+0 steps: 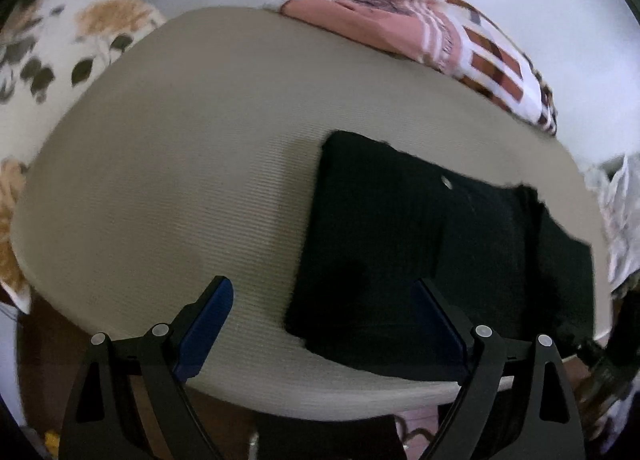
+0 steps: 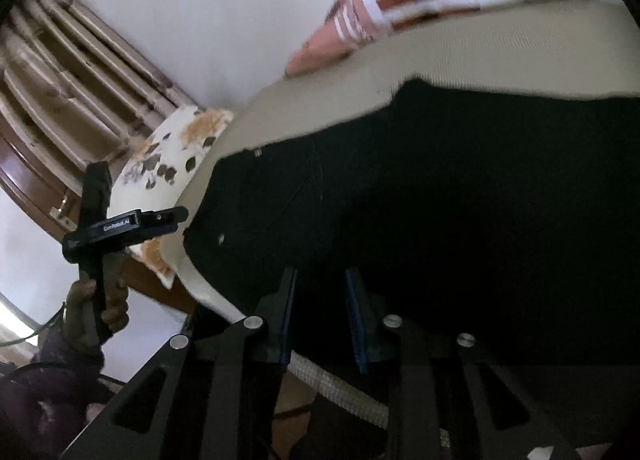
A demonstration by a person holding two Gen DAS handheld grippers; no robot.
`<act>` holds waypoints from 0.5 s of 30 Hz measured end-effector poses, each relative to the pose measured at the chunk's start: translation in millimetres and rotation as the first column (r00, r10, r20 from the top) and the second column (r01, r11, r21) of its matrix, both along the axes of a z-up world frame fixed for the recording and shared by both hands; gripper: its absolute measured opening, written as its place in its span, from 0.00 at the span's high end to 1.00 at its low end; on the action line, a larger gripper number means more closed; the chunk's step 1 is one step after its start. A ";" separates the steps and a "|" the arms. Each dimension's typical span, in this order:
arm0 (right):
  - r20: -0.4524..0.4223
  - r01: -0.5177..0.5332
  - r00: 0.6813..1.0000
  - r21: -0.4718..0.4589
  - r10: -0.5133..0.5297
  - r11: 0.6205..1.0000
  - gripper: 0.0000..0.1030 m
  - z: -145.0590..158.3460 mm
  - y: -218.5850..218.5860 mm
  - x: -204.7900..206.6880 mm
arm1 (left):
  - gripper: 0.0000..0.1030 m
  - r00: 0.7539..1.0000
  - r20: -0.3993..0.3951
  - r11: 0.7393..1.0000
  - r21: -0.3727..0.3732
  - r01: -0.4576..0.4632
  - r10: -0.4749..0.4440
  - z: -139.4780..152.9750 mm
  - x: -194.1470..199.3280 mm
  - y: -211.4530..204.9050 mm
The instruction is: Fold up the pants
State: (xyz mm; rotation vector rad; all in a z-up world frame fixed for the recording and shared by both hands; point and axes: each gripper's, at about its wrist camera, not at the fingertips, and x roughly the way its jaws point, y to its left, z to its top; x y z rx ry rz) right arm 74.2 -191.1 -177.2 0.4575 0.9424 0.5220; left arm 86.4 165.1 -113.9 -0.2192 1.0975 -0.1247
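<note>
Across the left wrist view, the pants [image 1: 432, 252] lie folded into a dark block at the right of the beige mat [image 1: 180, 163], with the left gripper [image 1: 320, 324] spread wide and empty above the mat's near edge, one finger over the cloth. Should it drop there, it would likely pinch only the top layer and drag the fold askew. Low in the right wrist view, the right gripper [image 2: 322, 316] has its jaws narrowed over the pants' near edge; whether cloth is caught between them cannot be told, the fabric being too dark. A partial bite could let a layer slip when lifted. At left, a hand [image 2: 96, 308] holds the other gripper beside the mat.
</note>
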 end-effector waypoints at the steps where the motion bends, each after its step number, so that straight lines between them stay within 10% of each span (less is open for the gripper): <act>1: 0.007 0.002 1.000 -0.024 -0.002 1.000 0.76 -0.3 2.5 -1.2 | 0.12 1.000 -0.008 0.999 -0.031 0.012 -0.012 -2.2 2.5 8.1; 15: -0.066 0.024 0.997 -0.030 -0.026 0.999 0.68 -9.9 6.4 6.8 | 0.34 0.963 -0.158 0.925 -0.348 0.155 -0.220 -41.6 24.1 32.4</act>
